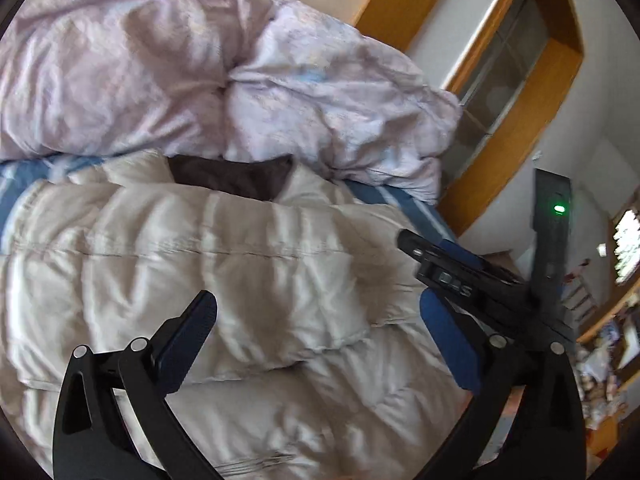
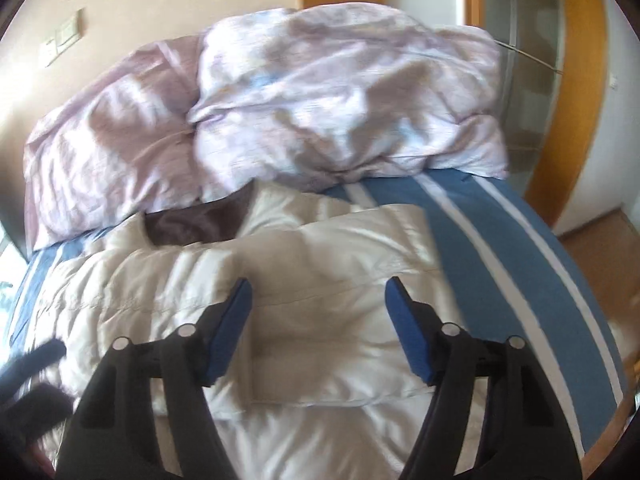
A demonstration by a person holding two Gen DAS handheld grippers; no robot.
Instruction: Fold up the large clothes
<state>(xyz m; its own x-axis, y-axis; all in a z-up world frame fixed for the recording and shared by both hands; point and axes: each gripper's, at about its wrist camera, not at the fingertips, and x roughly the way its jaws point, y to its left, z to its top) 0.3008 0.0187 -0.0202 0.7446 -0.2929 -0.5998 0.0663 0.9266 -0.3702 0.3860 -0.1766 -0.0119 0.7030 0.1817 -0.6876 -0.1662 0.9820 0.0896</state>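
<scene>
**Both tools spread over the cream jacket on the bed**

My left gripper hangs with its jaws spread wide and nothing between them; below lies only the quilted cream jacket. My right gripper stands at a middling width, its blue pads clear of the fabric, gripping nothing. In the left wrist view the right tool reaches in from the right edge above the jacket, a green light glowing on its black body. There is small raised lettering on that body, but it is too blurred for me to read.

The jacket lies flat on the blue sheet with white stripes, its dark brown collar lining towards the crumpled pale lilac duvet heaped at the head of the bed. One folded panel lies across the jacket's middle. I see no brand tag or label on the garment. A wall switch plate sits at upper left, unmarked as far as I can tell.
</scene>
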